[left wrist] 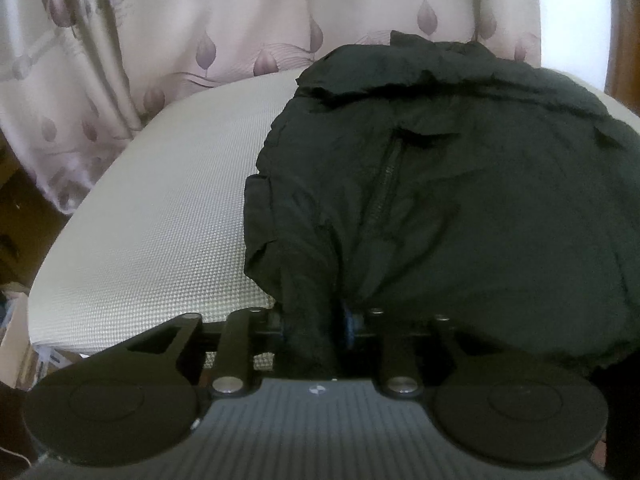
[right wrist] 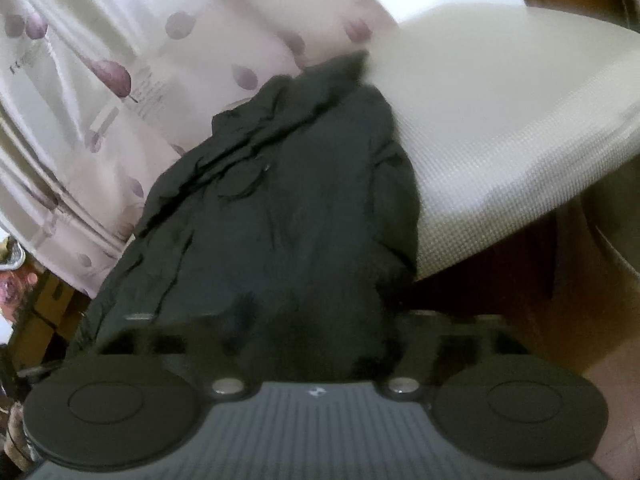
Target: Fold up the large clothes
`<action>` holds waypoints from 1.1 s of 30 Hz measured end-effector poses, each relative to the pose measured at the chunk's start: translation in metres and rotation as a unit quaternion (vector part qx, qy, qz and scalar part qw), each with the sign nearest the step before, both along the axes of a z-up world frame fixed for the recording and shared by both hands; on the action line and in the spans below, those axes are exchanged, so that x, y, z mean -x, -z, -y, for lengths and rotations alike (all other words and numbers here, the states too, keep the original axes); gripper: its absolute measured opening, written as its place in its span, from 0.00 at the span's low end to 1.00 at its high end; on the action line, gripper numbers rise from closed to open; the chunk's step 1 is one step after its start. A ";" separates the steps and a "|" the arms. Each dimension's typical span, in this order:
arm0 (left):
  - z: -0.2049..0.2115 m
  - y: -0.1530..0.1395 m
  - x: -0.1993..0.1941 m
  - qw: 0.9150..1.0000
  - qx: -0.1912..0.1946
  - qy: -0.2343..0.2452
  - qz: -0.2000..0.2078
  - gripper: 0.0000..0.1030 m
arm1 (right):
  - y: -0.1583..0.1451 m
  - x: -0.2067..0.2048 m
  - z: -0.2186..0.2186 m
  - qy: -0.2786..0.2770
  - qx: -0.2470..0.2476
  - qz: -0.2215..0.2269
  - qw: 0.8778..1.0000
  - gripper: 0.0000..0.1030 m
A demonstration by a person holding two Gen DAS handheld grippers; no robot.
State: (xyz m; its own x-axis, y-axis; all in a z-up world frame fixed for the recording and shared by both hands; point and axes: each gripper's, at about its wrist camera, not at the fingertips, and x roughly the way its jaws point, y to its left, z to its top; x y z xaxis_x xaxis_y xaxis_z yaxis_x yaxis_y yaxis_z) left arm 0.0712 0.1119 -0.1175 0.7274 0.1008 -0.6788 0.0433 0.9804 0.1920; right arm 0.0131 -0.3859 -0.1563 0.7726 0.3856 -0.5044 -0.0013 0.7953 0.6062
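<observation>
From my left wrist camera, my left claw [left wrist: 314, 330] is pinched tight on the near edge of the black jacket [left wrist: 460, 184]. The jacket lies on the white table [left wrist: 152, 216], zipper side up, in front of the flowery curtain [left wrist: 192, 32].

From my right wrist camera, the picture is blurry. The jacket [right wrist: 280, 208] covers my right claw [right wrist: 316, 340], so I cannot tell if it is shut.

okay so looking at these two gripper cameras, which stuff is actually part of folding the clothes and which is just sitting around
Part of the job:
black jacket
left gripper, shut on its near edge
right gripper, fabric bunched over it, grip unclear
white mesh surface under the jacket

Just there:
flowered curtain
cardboard boxes
</observation>
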 end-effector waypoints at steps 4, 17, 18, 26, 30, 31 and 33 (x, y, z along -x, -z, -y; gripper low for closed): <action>-0.004 0.004 -0.001 1.000 -0.002 -0.010 0.002 0.52 | 0.005 -0.004 0.001 0.004 -0.006 -0.011 1.000 0.91; -0.036 0.014 -0.007 0.987 0.154 0.017 -0.053 0.18 | 0.012 -0.012 -0.017 -0.027 -0.011 -0.017 0.999 0.27; -0.033 0.013 -0.006 0.988 0.146 0.021 -0.047 0.14 | 0.009 -0.011 -0.017 -0.026 -0.007 -0.013 1.000 0.21; -0.049 -0.016 0.019 0.979 0.205 -0.010 0.012 0.09 | -0.009 0.007 0.008 -0.014 -0.098 0.020 0.995 0.13; -0.057 -0.039 0.041 0.971 0.235 -0.009 0.037 0.09 | -0.021 0.021 0.013 -0.021 -0.134 0.031 0.990 0.13; -0.055 -0.044 0.048 0.971 0.233 -0.007 0.045 0.09 | -0.025 0.025 0.014 -0.024 -0.139 0.034 0.989 0.13; -0.051 -0.053 0.061 0.970 0.235 -0.002 0.056 0.09 | -0.033 0.034 0.015 -0.028 -0.152 0.040 0.987 0.13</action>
State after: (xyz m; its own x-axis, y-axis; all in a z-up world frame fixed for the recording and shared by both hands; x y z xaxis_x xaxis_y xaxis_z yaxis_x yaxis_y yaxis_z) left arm 0.0100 0.1627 -0.0641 0.8001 -0.1968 -0.5667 0.0437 0.9612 -0.2722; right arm -0.0205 -0.4012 -0.1234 0.7780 0.5535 -0.2972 -0.0981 0.5744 0.8127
